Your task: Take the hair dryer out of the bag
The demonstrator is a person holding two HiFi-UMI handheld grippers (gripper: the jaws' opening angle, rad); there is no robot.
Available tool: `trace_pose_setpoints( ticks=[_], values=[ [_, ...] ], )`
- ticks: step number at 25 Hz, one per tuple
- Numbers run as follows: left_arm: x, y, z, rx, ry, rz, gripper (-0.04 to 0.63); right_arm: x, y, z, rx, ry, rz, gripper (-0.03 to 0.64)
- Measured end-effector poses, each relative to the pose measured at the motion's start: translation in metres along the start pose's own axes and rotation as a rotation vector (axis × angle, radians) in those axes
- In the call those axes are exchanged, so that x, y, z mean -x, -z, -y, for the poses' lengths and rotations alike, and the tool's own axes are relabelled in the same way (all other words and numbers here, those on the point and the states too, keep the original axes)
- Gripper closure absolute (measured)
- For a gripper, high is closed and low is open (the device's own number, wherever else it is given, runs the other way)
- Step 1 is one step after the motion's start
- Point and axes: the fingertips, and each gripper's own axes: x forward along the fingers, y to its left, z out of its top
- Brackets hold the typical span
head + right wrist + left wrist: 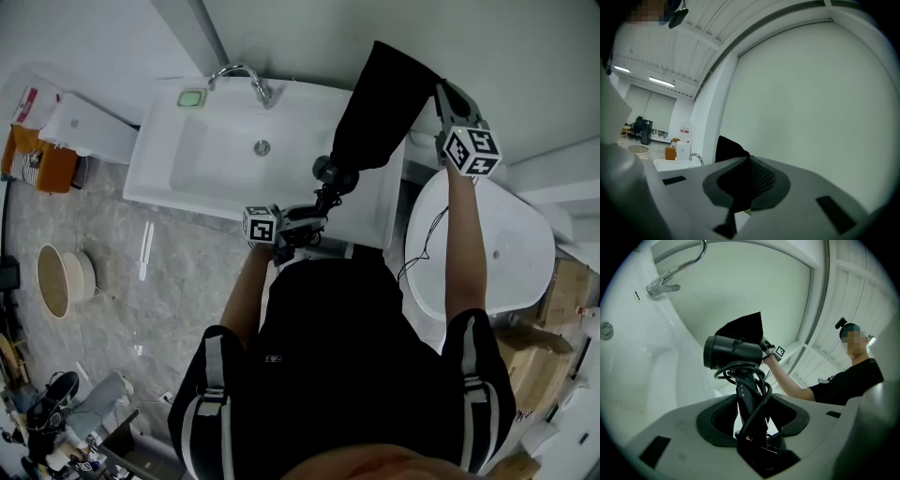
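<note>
The black hair dryer (335, 175) is upright over the sink's right side, its cord wound round the handle. My left gripper (314, 217) is shut on that handle; in the left gripper view the dryer (736, 352) rises from between the jaws of the left gripper (750, 427). The black bag (380, 108) hangs slanted just above and behind the dryer's head, with its lower edge at the dryer. My right gripper (441, 94) is shut on the bag's upper end by the wall. Black bag fabric (729, 147) fills the jaws of the right gripper (740, 187). The bag (745, 326) shows behind the dryer.
A white sink (187, 150) with a chrome faucet (246, 75) and a green soap dish (192, 97) lies below. A white rounded fixture (506, 253) stands at the right, beside cardboard boxes (553, 309). A round wooden tub (58, 279) sits on the floor at the left.
</note>
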Motion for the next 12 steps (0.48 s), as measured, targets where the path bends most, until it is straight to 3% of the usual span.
trace_pose_setpoints(
  ticks=[5,12],
  values=[
    [0.007,0.004,0.0,-0.003,-0.014,0.012,0.399,0.018,0.023,-0.015,0.021,-0.021,-0.053,0.552],
    [0.018,-0.007,0.003,-0.013,-0.009,0.032,0.399,0.048,0.107,-0.073,-0.049,-0.086,-0.197,0.552]
  ],
)
